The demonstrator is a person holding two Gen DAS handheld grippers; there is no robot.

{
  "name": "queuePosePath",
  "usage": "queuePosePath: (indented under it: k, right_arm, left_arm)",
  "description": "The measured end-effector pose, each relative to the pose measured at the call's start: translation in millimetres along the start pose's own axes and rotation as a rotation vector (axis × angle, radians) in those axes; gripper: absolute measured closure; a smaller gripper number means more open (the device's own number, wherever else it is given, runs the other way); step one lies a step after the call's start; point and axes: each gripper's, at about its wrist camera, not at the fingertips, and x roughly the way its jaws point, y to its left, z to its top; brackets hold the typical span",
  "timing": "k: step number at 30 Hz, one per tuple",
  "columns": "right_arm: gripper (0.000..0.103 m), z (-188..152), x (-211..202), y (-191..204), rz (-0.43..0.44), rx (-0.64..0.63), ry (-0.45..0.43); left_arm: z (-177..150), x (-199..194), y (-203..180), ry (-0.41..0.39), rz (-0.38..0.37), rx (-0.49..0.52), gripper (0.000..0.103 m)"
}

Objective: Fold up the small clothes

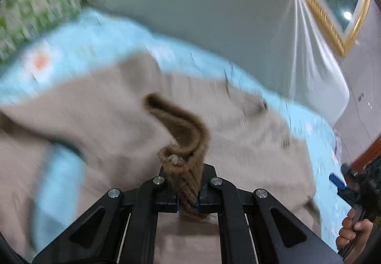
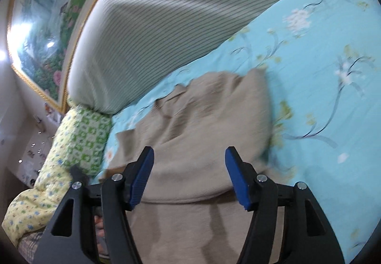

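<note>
L gripper [image 1: 188, 195] jaws clenched on a brown ribbed cuff [image 1: 183, 142], its end curling up above the pads. R gripper [image 2: 189, 178] jaws spread, nothing btwn them, over the beige sweater [image 2: 202, 125]. Sweater lies rumpled on blue floral sheet [image 2: 321, 73], striped pillow [image 2: 166, 25] behind, green-yellow quilt [image 2: 78, 144] at left.

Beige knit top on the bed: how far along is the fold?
Done: the beige knit top lies on the blue floral sheet, partly doubled over but rumpled. In hand: the left gripper is shut on a ribbed brown edge of it; the right gripper is open, holding nothing. Left: carry that edge across, flatten, finish the fold.
</note>
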Motion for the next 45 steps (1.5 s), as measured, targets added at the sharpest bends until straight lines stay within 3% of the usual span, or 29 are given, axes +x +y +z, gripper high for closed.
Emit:
queuePosePath:
  k: [2, 4, 8, 14, 15, 16, 17, 19, 21, 23, 26, 29, 33, 37, 41, 45]
  right_arm:
    - [0.040, 9, 2, -8, -0.060, -0.017, -0.011]
    - [0.040, 20, 14, -21, -0.111, -0.012, 0.008]
    - [0.040, 35, 54, -30, -0.126, -0.021, 0.101]
    - [0.040, 26, 116, -33, -0.199, -0.029, 0.254]
    - [0.043, 24, 119, -33, -0.176, -0.038, 0.257]
    - [0.080, 24, 119, -33, -0.157, -0.047, 0.255]
    - [0.094, 28, 118, -36, -0.137, -0.041, 0.264]
    - [0.095, 43, 102, -39, -0.138, -0.038, 0.206]
    - [0.095, 65, 80, -38, -0.198, -0.088, 0.127]
    - [0.095, 84, 68, -40, -0.239, -0.121, 0.097]
    - [0.095, 87, 79, -42, -0.313, -0.187, 0.131]
    - [0.095, 71, 95, -40, -0.401, -0.277, 0.168]
    - [0.093, 62, 96, -54, -0.404, -0.247, 0.172]
    - [0.073, 62, 79, -43, -0.486, -0.258, 0.130]
    - [0.067, 56, 47, -26, -0.422, -0.210, 0.071]
    - [0.061, 33, 26, 2, -0.299, -0.194, 0.061]
  left_arm:
    - [8, 1, 17, 0.001, 0.072, -0.010, 0.097]
    - [8, 10, 31, 0.038, 0.098, -0.032, 0.097]
    - [-4, 18, 23, 0.057, 0.087, 0.001, 0.097]
    - [-20, 20, 15, 0.081, 0.089, 0.041, 0.097]
    - [-21, 19, 15, 0.084, 0.089, 0.042, 0.097]
    - [-21, 18, 14, 0.087, 0.084, 0.042, 0.097]
    - [-22, 17, 13, 0.090, 0.074, 0.041, 0.097]
    - [-19, 15, 2, 0.094, 0.023, 0.043, 0.097]
    - [-21, 23, -15, 0.108, -0.031, 0.052, 0.097]
    - [-24, 36, -24, 0.126, -0.032, 0.067, 0.097]
    - [-31, 59, -23, 0.156, 0.011, 0.060, 0.097]
    - [-33, 60, -13, 0.152, -0.015, 0.036, 0.096]
    - [-35, 54, -13, 0.159, 0.009, 0.098, 0.093]
    - [-35, 42, -9, 0.170, 0.029, 0.096, 0.085]
    - [-40, 28, -8, 0.173, 0.058, 0.094, 0.078]
    - [-50, 0, 3, 0.161, 0.052, 0.046, 0.075]
